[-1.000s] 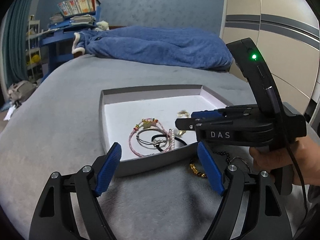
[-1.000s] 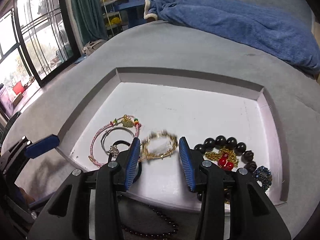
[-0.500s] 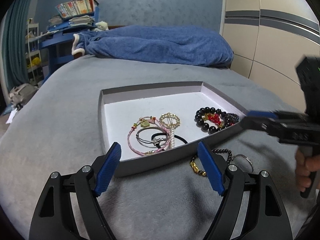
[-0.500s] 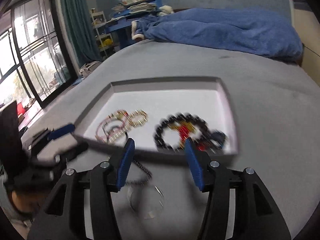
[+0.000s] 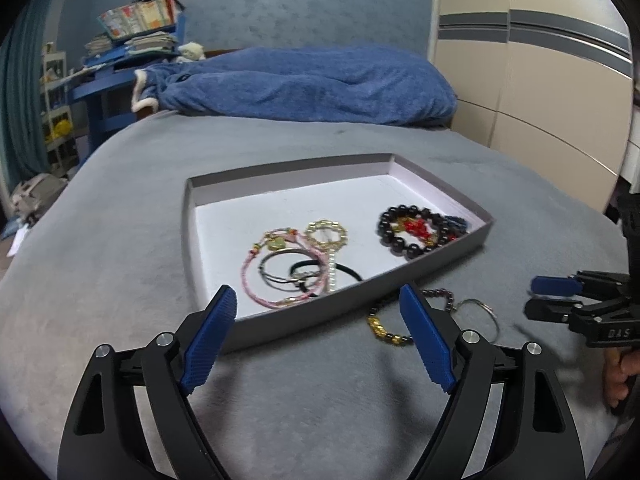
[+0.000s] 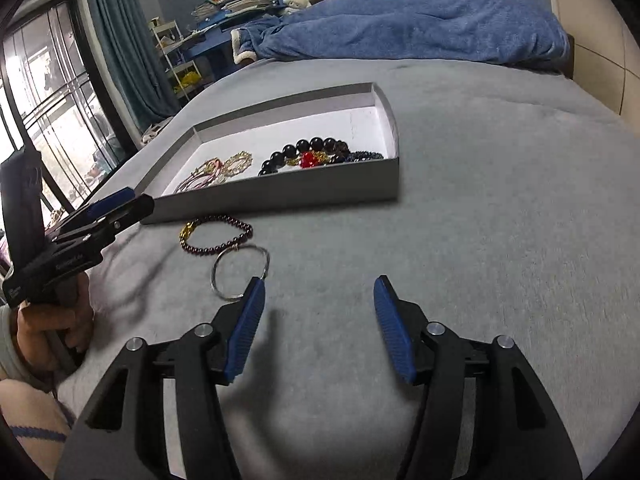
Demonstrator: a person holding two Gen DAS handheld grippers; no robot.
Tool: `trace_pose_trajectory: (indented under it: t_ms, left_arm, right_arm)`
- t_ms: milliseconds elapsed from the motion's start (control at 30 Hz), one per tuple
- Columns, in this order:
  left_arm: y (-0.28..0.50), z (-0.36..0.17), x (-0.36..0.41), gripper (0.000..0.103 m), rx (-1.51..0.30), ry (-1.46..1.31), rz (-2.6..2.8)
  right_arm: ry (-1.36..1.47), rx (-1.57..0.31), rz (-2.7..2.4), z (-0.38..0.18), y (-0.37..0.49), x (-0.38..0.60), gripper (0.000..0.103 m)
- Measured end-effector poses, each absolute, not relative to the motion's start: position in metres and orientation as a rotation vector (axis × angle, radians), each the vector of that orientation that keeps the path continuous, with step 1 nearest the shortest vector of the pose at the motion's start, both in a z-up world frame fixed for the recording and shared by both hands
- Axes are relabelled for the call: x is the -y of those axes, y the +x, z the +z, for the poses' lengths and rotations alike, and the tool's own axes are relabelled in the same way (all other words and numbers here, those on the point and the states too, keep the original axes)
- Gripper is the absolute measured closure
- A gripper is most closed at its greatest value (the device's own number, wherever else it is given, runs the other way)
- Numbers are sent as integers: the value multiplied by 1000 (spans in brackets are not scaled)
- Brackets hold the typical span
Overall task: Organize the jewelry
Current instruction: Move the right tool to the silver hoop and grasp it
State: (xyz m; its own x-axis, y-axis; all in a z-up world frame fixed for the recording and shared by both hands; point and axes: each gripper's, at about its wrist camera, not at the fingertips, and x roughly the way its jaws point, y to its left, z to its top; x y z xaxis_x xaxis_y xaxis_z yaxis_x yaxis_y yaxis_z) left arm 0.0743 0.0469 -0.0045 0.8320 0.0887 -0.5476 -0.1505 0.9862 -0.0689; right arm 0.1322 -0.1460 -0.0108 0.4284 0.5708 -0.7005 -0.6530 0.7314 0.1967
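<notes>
A shallow grey tray (image 5: pixel 192 232) with a white floor lies on the grey bed. In it are a black beaded bracelet (image 5: pixel 404 248), a pink cord bracelet (image 5: pixel 250 284), a gold ring bracelet (image 5: pixel 326 232) and thin bangles. On the bed in front of the tray (image 6: pixel 280 200) lie a dark bead bracelet with gold beads (image 6: pixel 216 246) and a silver ring (image 6: pixel 240 270). My left gripper (image 5: pixel 316 300) hovers before the tray's near wall, open and empty. My right gripper (image 6: pixel 320 280) hangs over bare bed just right of the silver ring, its jaws opening with nothing between them.
A blue blanket (image 5: pixel 304 84) is heaped at the bed's far end. Beige wardrobe doors (image 5: pixel 520 80) stand on the right, and a blue desk with books (image 5: pixel 120 60) on the left. A hand (image 6: pixel 52 328) holds the left gripper's handle near a large window (image 6: pixel 40 92).
My right gripper has drawn back out of the tray toward the near right, leaving the gold bracelet inside, and its jaws have widened. The left gripper has stayed put.
</notes>
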Motion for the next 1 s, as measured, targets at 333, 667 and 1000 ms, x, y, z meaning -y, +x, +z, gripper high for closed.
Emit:
trace_pose_trajectory:
  t_ms: [333, 667, 1000]
  left_arm:
    - [71, -4, -45, 20, -553, -115, 105]
    - [69, -3, -47, 20, -547, -124, 103]
    - [68, -3, -47, 20, -547, -124, 106]
  right_arm:
    - [-262, -834, 810, -16, 124, 117, 45]
    - [-369, -855, 878, -18, 126, 74, 44]
    - [-358, -831, 904, -15, 124, 75, 57]
